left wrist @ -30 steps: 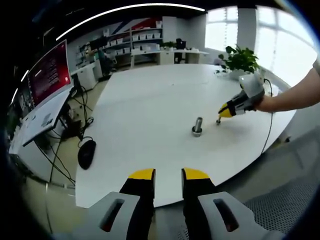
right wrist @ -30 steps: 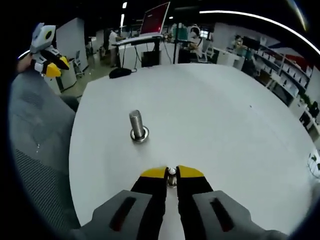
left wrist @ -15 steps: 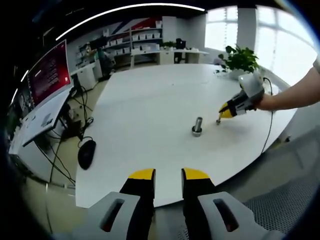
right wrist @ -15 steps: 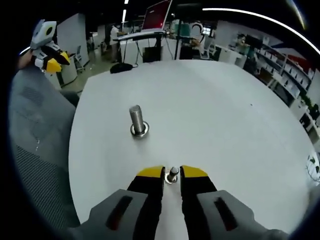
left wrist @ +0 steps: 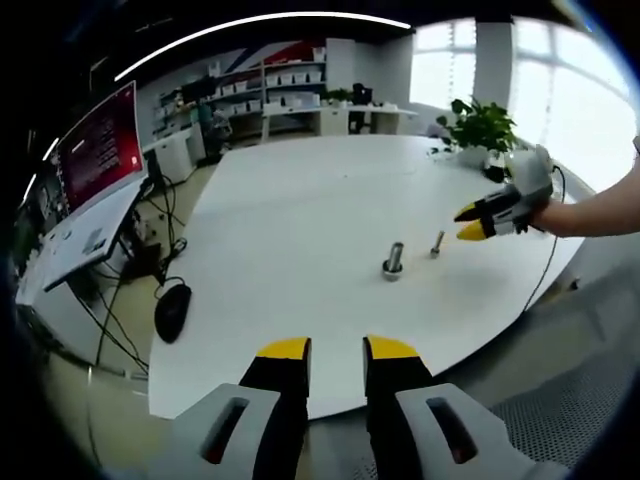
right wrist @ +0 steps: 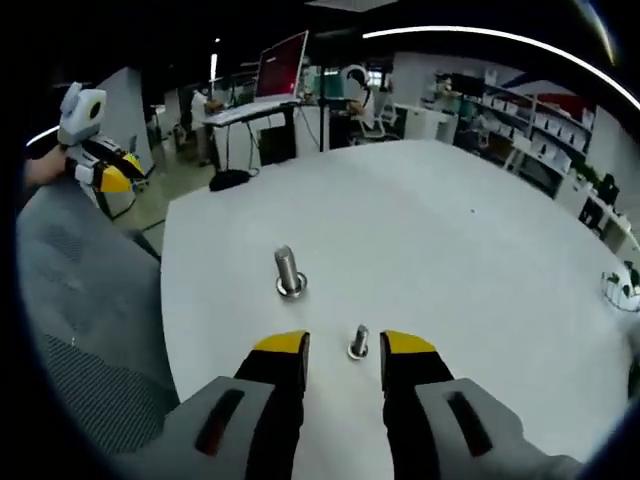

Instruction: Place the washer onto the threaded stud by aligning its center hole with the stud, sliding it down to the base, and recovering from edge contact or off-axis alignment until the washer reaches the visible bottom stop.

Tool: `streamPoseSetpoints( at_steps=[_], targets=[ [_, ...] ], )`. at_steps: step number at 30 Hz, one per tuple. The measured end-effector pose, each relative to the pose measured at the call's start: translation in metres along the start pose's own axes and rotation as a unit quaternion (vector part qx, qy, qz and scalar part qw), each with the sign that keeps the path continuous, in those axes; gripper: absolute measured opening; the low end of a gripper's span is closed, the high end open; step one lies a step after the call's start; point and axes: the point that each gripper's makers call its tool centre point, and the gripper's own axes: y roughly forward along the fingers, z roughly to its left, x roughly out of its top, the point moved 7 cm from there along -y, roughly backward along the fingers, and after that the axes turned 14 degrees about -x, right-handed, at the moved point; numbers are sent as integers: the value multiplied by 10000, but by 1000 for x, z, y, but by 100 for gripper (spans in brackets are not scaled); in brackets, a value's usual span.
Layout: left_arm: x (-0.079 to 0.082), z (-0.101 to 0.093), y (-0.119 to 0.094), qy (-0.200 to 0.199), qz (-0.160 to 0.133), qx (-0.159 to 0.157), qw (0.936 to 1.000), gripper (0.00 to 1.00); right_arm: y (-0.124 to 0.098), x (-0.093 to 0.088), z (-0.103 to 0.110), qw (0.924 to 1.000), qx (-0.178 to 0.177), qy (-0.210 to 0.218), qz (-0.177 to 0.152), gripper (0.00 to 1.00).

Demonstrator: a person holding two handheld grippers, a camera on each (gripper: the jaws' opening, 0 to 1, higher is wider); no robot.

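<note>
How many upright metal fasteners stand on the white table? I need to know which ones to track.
2. The larger stud stands with a ring at its base; the smaller bolt stands apart from it, just ahead of the open right gripper.

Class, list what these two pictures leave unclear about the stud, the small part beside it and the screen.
- Stud: right gripper view, thread and any washer at its base too small to tell.
- Small metal part: between the open right claw, too small to identify.
- Red screen: left gripper view, text blurred.
</note>
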Motion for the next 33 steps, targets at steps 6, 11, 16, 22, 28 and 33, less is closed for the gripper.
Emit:
streamPoseSetpoints(
  at_steps=[6,11,16,22,28,33],
  targets=[
    [0,2,0,-42,-50,28,10000,19,-38,-9,10,9977,170,615,-227,32],
    [-1,1,1,-20,36,-14,10000,19,-71,-13,18,9931,231,1104,-326,37],
    [-2,0,2,-48,77,-51,9999,19,-99,-18,30,9863,195,1619,-251,37],
    [-2,0,2,-60,64,-69,9999,20,-126,-17,31,9759,223,2164,-195,37],
    [-1,-3,2,-21,26,-131,9999,22,-144,-13,44,9727,239,2284,-342,37],
    [2,-3,0,-72,-129,-156,9998,23,-147,-12,64,9731,319,2278,-102,38]
  ],
)
